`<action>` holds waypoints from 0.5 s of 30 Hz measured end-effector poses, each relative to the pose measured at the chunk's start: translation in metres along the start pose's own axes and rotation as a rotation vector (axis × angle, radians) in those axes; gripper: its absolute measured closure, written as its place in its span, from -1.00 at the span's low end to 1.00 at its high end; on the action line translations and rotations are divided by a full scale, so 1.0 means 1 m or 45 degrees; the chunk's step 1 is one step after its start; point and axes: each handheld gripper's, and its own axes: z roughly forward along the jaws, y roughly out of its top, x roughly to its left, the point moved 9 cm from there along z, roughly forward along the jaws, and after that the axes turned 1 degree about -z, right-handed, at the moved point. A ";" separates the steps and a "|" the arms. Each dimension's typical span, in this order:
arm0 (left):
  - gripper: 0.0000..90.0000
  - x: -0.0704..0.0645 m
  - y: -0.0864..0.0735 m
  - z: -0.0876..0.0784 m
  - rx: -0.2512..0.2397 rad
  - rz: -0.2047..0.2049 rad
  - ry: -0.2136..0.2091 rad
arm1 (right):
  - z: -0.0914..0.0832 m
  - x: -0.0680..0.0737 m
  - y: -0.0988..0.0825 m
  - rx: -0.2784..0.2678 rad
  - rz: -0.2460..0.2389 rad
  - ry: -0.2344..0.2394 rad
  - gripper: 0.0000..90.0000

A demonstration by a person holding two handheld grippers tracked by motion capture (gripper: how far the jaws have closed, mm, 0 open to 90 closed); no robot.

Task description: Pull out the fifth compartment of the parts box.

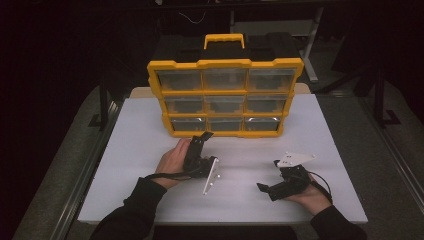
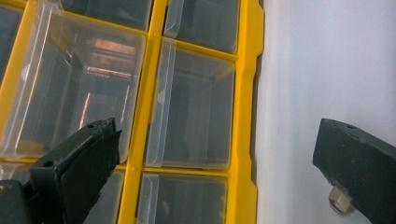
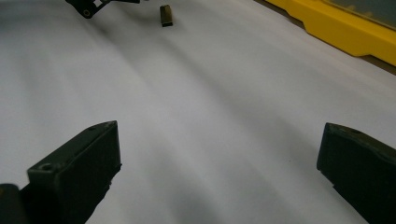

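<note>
High view, left side: dark floor, then the pale edge of the white surface [image 1: 140, 125]. Next, a dark sleeve [image 1: 135, 210] rising from the bottom edge, with the left hand [image 1: 172, 160] wrapped around the left claw [image 1: 202, 140]. Left claw turned on its side, tips just short of the bottom row of a yellow organizer [image 1: 225, 64]. Organizer upright toward the far side of the surface, three rows of three clear drawers, black and yellow handle [image 1: 224, 40] on top.

Left gripper view: jaws spread wide, nothing between them. Behind the left jaw, a clear drawer [image 2: 194, 105] framed in yellow; beside the right jaw, bare white surface and a small brass-coloured piece [image 2: 340, 203] low at the right, partly hidden by that jaw.

Further right in the high view: a grey three-cornered plate [image 1: 295, 159] above the right claw [image 1: 265, 189], held low over the surface by the right hand [image 1: 312, 195], pointing left, well apart from the organizer.

Right gripper view: jaws likewise wide apart and empty, over plain white surface. Far off at the top, a small dark upright object [image 3: 165, 15], too blurred to identify; yellow organizer base at upper right.
</note>
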 end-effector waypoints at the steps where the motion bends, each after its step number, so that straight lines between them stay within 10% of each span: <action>1: -1.00 0.000 0.000 0.000 -0.001 0.008 0.002 | 0.000 0.000 0.000 0.001 0.000 0.000 -1.00; 15: -1.00 0.001 -0.001 -0.001 0.014 0.104 0.044 | 0.000 0.000 0.000 0.003 -0.001 0.000 -1.00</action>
